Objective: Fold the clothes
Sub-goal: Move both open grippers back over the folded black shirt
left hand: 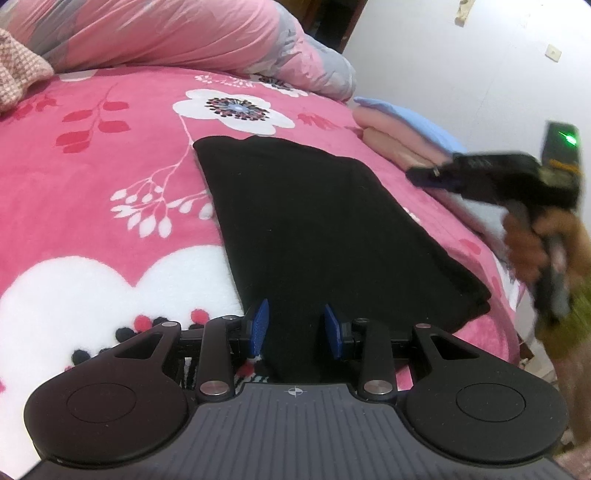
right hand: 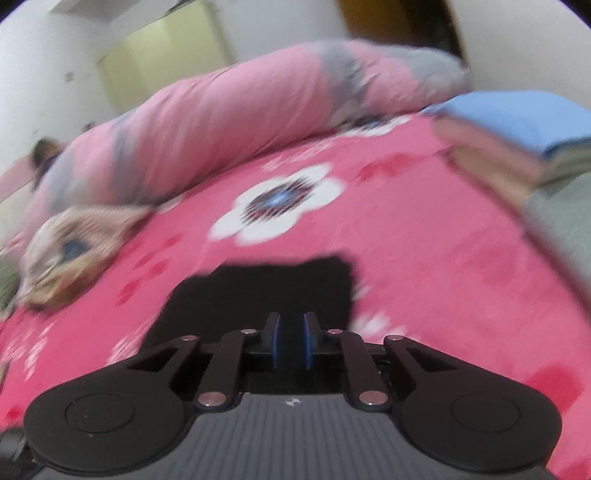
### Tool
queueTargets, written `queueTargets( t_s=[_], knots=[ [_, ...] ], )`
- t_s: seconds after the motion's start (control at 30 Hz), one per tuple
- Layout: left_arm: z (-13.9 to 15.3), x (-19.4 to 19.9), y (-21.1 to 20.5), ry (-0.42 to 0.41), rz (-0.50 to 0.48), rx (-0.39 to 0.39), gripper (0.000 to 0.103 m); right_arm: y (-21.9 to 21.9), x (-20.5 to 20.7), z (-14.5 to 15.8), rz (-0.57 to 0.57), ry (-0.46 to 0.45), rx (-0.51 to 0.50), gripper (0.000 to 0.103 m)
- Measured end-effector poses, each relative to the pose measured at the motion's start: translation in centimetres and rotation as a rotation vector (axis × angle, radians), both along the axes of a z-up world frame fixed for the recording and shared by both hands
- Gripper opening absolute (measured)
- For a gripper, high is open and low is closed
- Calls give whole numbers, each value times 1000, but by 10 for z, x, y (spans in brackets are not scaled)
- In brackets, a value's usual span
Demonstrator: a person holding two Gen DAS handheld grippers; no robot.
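Left gripper [left hand: 295, 325] low at 6 o'clock, jaws partly apart, empty, blue pads [left hand: 258, 325] over near end of black garment [left hand: 332, 229]. Garment folded flat on pink floral blanket [left hand: 92, 192], running toward 11 o'clock. Pink quilt [left hand: 166, 33] bunched at 12 o'clock. Stack of folded clothes [left hand: 391, 136] at 2 o'clock. Right gripper [right hand: 291, 343] blurred, held in hand [left hand: 528, 243] at 3 o'clock above bed edge; jaws narrowly apart, nothing between them.
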State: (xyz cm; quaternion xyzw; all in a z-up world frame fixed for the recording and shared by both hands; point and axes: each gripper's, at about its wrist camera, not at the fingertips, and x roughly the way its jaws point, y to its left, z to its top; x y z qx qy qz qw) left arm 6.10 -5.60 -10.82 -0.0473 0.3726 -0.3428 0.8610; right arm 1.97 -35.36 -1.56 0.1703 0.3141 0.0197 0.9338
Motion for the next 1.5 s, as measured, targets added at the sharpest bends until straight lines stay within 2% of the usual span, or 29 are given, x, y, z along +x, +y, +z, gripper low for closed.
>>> queueTargets(
  t_s=[0.1, 0.17, 0.2, 0.3, 0.47, 0.5, 0.6, 0.7, 0.8, 0.9, 1.0, 1.13, 1.3, 1.5],
  knots=[
    [2, -2, -3, -6, 4, 25, 33, 20, -17, -15, 52, 57, -17, 17],
    [3, -4, -4, -6, 9, 36, 33, 25, -26, -26, 31, 107, -60, 17],
    [3, -5, -4, -5, 13, 40, 33, 24, -34, -28, 24, 96, -59, 17],
    [4, -7, -3, 1, 24, 46, 34, 20, -52, -22, -1, 108, -45, 17],
    [6, -13, -5, 5, 42, 66, 36, 18, -74, -14, -54, 145, -126, 18],
    [6, -14, -6, 3, 44, 71, 37, 17, -78, -12, -73, 155, -147, 21],
    [7, -18, -9, -10, 48, 95, 38, 13, -88, -7, -129, 145, -145, 23],
    [9, -21, -12, -14, 55, 115, 40, 16, -99, 4, -166, 86, -155, 23],
    [11, -22, -14, -8, 65, 125, 41, 27, -101, 15, -125, 12, -147, 23],
    [11, -24, -15, -5, 75, 137, 43, 43, -92, 18, -59, -7, -179, 23],
    [11, -25, -15, 2, 87, 147, 47, 55, -84, 12, -14, 8, -210, 23],
    [11, -25, -14, 11, 96, 147, 48, 65, -78, -1, 36, 52, -213, 23],
    [11, -25, -16, 13, 98, 155, 48, 66, -80, -20, 33, 127, -208, 23],
    [11, -25, -18, 13, 102, 164, 50, 66, -86, -22, 40, 127, -210, 23]
  ],
)
